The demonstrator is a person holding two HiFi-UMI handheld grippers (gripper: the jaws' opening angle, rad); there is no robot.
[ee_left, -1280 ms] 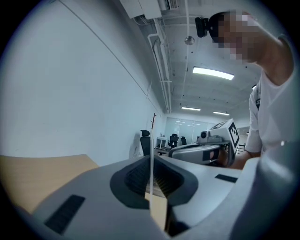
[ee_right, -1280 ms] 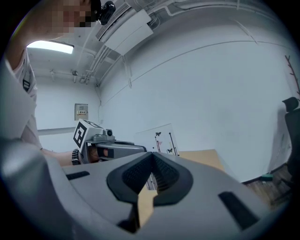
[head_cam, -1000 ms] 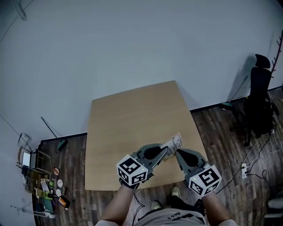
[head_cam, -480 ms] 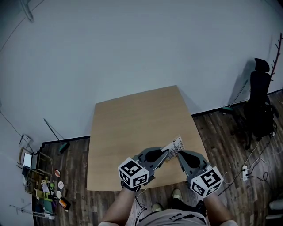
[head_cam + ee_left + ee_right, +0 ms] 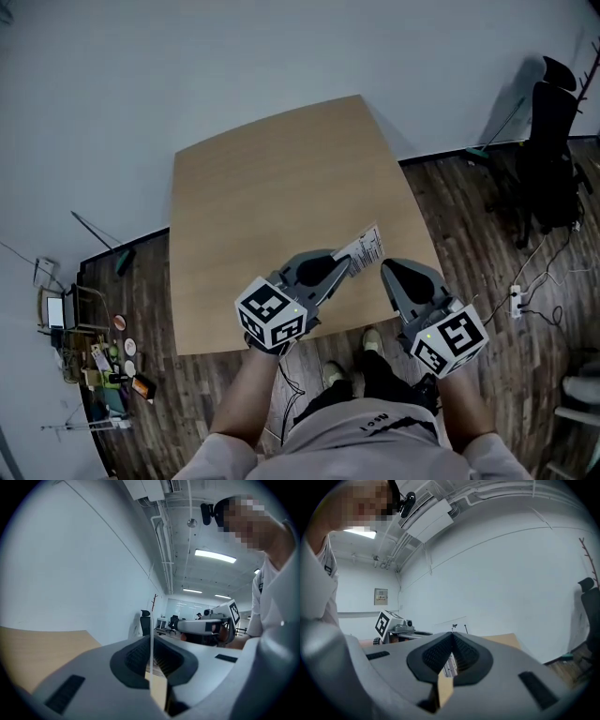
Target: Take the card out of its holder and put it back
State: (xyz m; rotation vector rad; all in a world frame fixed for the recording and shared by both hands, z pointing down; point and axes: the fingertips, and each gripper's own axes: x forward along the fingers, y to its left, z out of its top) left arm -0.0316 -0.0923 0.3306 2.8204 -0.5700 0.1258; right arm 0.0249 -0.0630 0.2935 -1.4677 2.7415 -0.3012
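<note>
A white printed card (image 5: 362,249) sticks up and to the right out of my left gripper (image 5: 345,265), which is shut on its lower end above the near part of the wooden table (image 5: 272,187). In the left gripper view the card (image 5: 151,634) shows edge-on as a thin line between the closed jaws. I cannot tell card from holder. My right gripper (image 5: 384,266) hovers just right of the card with its jaws shut and nothing seen between them. Through the right gripper (image 5: 453,638) the card's print (image 5: 450,663) shows beyond the tips.
A black office chair (image 5: 553,159) stands far right on the wood floor. Small clutter (image 5: 94,366) lies on the floor at the left, and a power strip (image 5: 514,300) lies at the right. The person's legs are below the table's near edge.
The head view has shifted, so the table sits higher in frame. My left gripper still holds the card. The right gripper's tip now stands slightly off the card's right side.
</note>
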